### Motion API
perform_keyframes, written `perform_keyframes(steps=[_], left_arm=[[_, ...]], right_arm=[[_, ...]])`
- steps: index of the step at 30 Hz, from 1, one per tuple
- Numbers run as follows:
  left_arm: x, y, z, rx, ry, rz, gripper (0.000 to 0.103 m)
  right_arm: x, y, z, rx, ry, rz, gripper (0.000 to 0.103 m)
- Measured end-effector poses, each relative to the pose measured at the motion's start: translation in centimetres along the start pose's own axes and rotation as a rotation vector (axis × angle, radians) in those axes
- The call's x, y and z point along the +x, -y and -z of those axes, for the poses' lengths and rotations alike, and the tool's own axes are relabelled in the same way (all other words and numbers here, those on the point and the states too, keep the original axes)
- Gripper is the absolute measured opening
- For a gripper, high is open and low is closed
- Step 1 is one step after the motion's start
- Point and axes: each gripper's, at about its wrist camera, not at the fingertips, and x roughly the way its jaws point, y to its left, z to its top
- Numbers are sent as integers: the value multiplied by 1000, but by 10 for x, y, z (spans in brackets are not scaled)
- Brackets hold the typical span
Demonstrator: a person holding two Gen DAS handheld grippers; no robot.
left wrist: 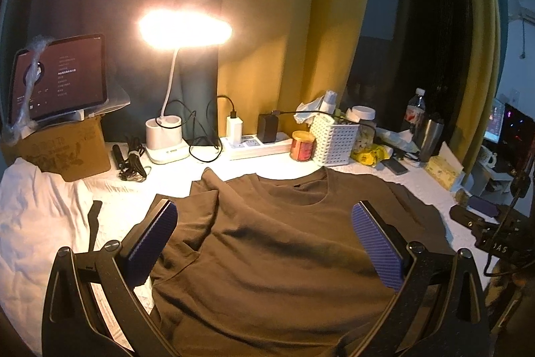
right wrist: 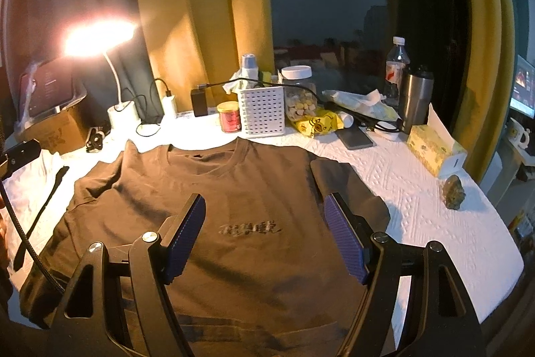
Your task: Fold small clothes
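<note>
Brown t-shirt [right wrist: 214, 199] lies spread face up on the white quilted table cover [right wrist: 418, 189], collar toward the clutter at the back, dark print on the chest. Its right-view sleeve is folded in over the body; the other sleeve is rumpled. I have the left gripper [left wrist: 264, 219] above the shirt's upper half, fingers spread wide, nothing between them. Right gripper [right wrist: 264, 216] sits over the chest print, likewise released and empty. Behind the collar I see a lit desk lamp [left wrist: 185, 29], a white perforated basket [right wrist: 262, 116], a red tin [right wrist: 229, 116]. Tissue box [right wrist: 434, 149] at the right.
</note>
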Motion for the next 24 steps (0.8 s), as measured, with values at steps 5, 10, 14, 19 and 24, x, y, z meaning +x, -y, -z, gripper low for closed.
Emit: perform_keyframes(steps=[5,10,14,19,24], left_arm=[[20,3,0,3,-43,2,102],[42,10,2,20,-87,-12,102],[61,16,3,37,-126,-19,102],[82,21,5,59,-164,-20,102],[107,21,9,51,-221,-14,102]], right_arm=[[19,14,-3,13,-24,3,77],[38,26,-5,18,-48,13,77],[55,40,-6,23,-72,28,77],[78,60,-3,7,-110,58,77],[102,87,-2,7,-144,93,77]])
